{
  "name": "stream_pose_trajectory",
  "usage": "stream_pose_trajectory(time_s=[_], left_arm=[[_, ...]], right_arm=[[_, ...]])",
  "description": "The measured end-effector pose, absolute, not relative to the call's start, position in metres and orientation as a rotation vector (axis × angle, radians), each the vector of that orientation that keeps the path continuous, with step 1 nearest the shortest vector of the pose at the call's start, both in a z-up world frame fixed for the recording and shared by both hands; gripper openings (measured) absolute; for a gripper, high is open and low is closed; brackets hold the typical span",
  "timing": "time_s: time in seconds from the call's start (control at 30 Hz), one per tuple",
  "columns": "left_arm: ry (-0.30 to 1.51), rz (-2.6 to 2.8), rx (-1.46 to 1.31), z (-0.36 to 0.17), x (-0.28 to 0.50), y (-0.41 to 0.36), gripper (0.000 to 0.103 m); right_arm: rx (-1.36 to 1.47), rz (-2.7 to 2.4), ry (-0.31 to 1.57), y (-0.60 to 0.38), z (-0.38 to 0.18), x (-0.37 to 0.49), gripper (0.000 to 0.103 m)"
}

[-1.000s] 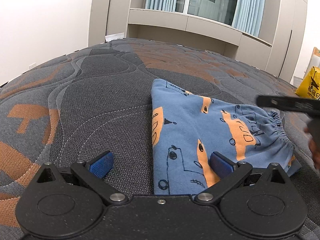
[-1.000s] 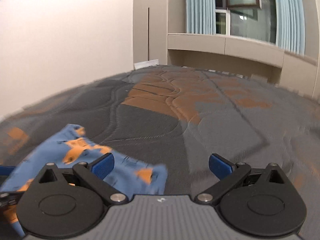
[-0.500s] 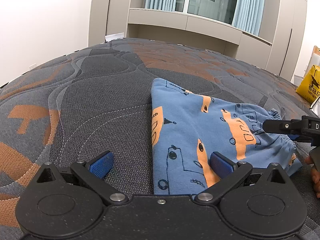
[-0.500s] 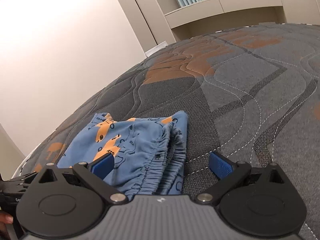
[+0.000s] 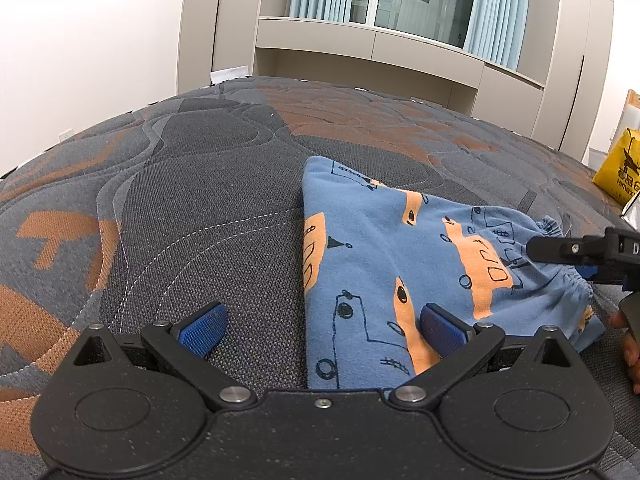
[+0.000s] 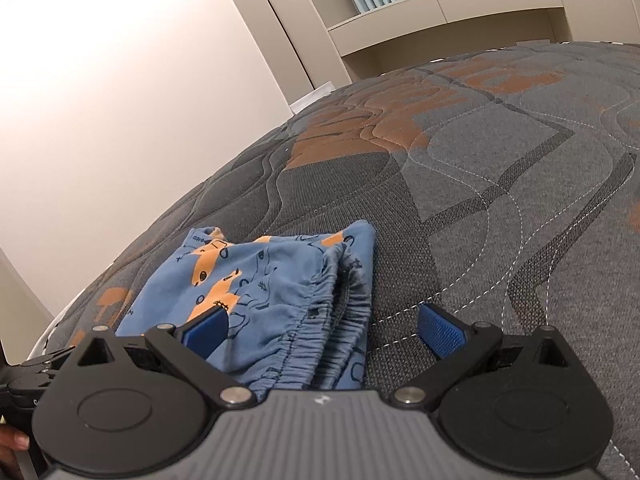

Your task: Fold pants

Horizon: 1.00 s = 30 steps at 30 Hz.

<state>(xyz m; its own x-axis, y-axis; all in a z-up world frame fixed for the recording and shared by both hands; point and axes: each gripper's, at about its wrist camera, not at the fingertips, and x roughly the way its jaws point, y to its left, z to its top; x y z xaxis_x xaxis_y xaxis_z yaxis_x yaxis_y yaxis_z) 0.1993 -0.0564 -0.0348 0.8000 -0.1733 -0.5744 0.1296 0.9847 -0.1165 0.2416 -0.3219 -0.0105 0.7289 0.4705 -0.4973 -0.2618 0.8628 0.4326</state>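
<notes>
Blue pants [image 5: 420,256] with orange and black print lie folded into a compact bundle on the mattress [image 5: 200,200], grey quilted with orange patches. In the left wrist view the folded edge runs down the bundle's left side and the gathered elastic waistband [image 5: 568,280] is at its right end. In the right wrist view the pants [image 6: 256,280] sit lower left, waistband [image 6: 336,320] layers stacked and facing the camera. Left tool [image 5: 320,330] is spread wide, low over the mattress at the near edge of the pants; its left blue pad [image 5: 202,326] is over bare mattress, its right pad [image 5: 442,330] over the blue fabric, whether touching I cannot tell. Nothing gripped. Right tool [image 6: 324,330] also spread wide, straddling the waistband end; left pad [image 6: 206,330] over the fabric, right pad [image 6: 440,330] over bare mattress just beside the pants. Nothing gripped there either. From the left wrist view the right tool [image 5: 580,254] comes in from the right edge at the waistband, with part of a hand [image 5: 630,344] below it. From the right wrist view a bit of the left tool [image 6: 28,372] shows at the lower left edge. Behind the mattress: beige cabinets [image 5: 400,52], window with pale blue curtains [image 5: 496,4], white wall [image 5: 88,40]. Yellow bag [image 5: 620,168] at the far right.
</notes>
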Motion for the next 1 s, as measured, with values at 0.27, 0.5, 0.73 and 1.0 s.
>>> stream_pose_trajectory(time_s=[0.27,0.5,0.73,1.0], left_arm=[[0.625,-0.167,-0.077,-0.036,0.200,-0.055,0.103],[0.609,-0.184,-0.128,-0.034,0.197,-0.047,0.103],[0.543,-0.351,-0.233,-0.025,0.193,-0.043,0.102],[0.572,-0.367,-0.313,-0.035,0.198,-0.039,0.092]], right_arm=[[0.466,0.511,0.646,-0.332,-0.015,0.259,0.103],[0.575,0.579,0.630,-0.345,-0.019,0.275,0.103],[0.549,0.562,0.624,-0.342,-0.019,0.269,0.098],[0.592,0.507,0.618,-0.350,-0.021,0.268,0.048]])
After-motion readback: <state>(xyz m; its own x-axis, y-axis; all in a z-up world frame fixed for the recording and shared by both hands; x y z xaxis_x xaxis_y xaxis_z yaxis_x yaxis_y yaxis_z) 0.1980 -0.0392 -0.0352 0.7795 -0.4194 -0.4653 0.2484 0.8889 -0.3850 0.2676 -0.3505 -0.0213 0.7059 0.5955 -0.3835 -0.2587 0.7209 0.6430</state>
